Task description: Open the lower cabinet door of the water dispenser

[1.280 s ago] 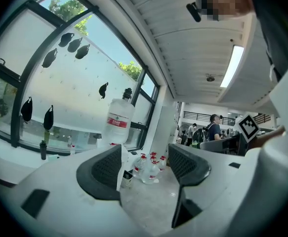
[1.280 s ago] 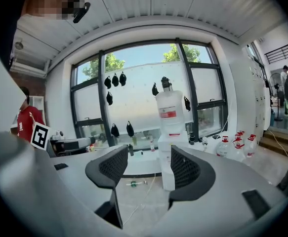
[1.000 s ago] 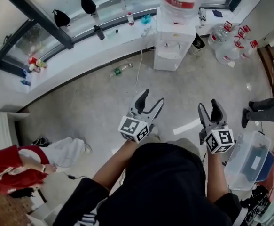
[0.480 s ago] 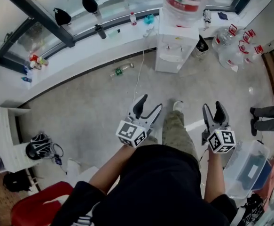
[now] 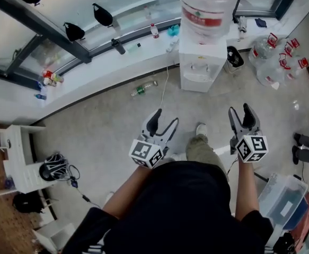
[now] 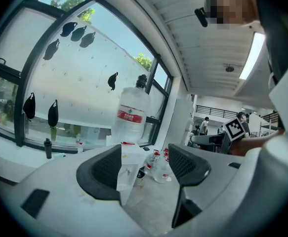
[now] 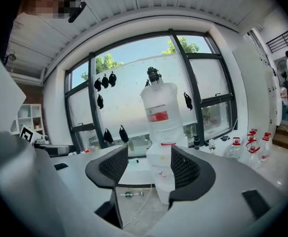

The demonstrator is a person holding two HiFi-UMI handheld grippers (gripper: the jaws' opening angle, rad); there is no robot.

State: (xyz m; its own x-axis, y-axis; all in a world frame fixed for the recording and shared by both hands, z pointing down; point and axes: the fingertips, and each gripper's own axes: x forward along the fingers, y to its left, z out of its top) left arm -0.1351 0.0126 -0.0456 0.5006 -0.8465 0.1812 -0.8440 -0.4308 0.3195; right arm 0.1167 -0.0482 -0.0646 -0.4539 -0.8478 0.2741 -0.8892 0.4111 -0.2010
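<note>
A white water dispenser (image 5: 201, 62) with a big clear bottle (image 5: 207, 7) on top stands against the window ledge, a few steps ahead of me. Its front is steeply foreshortened in the head view, so the lower door hardly shows there. In the right gripper view the dispenser (image 7: 162, 177) shows between the jaws, with its lower front partly hidden behind the right jaw. The left gripper view has the dispenser (image 6: 129, 164) behind its left jaw. My left gripper (image 5: 165, 121) and right gripper (image 5: 240, 112) are both open, empty and far from the dispenser.
A green bottle (image 5: 142, 89) and a white cable (image 5: 164, 89) lie on the floor left of the dispenser. A black bin (image 5: 235, 57) and several water jugs (image 5: 273, 57) stand to its right. A clear plastic box (image 5: 284, 200) and a person's legs (image 5: 308, 152) are at right.
I have stepped forward, so the dispenser is nearer and lower in the head view. Both grippers stay open and level. The person in red at lower left has left the view.
</note>
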